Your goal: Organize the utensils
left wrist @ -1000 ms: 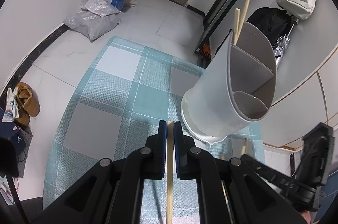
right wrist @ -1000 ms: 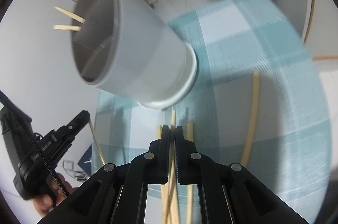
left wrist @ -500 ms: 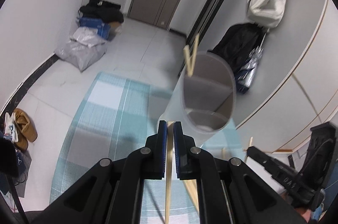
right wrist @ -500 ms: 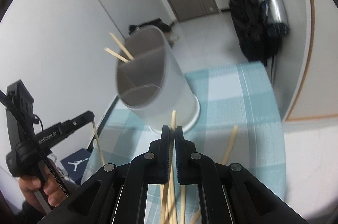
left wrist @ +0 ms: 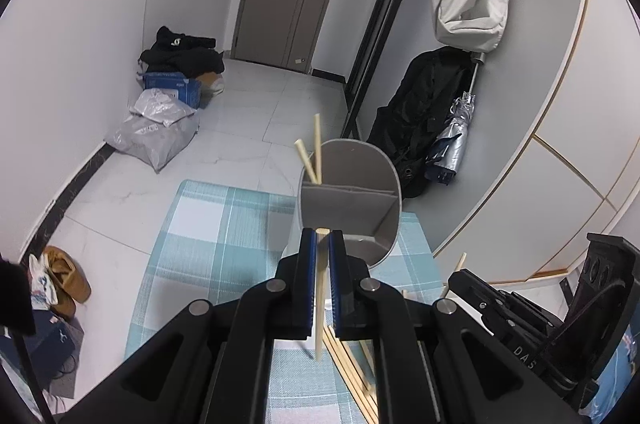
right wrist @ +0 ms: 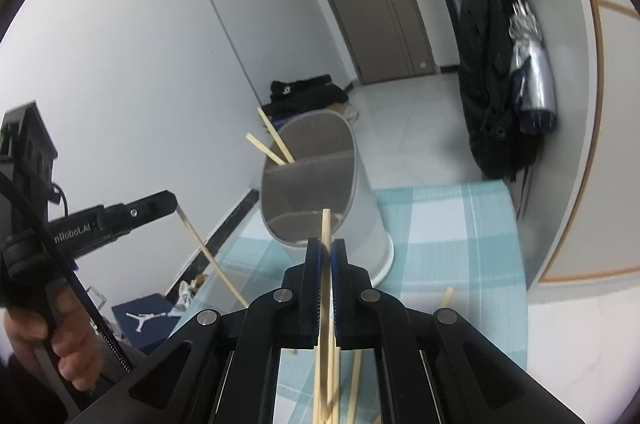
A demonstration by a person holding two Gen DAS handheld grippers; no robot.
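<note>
Each gripper, left [left wrist: 319, 244] and right [right wrist: 326, 252], is clamped on one chopstick [left wrist: 318, 304] near the divided holder [left wrist: 348, 208] at the table's far edge; a tilted stick could hit its rim.

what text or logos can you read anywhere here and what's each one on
"nRobot.AI": side of the left gripper body, start cut off.
"DAS": right gripper body, rest hidden.
Jumpman logo, no words: dark blue box on the floor.
Blue carton print: too small to read.
</note>
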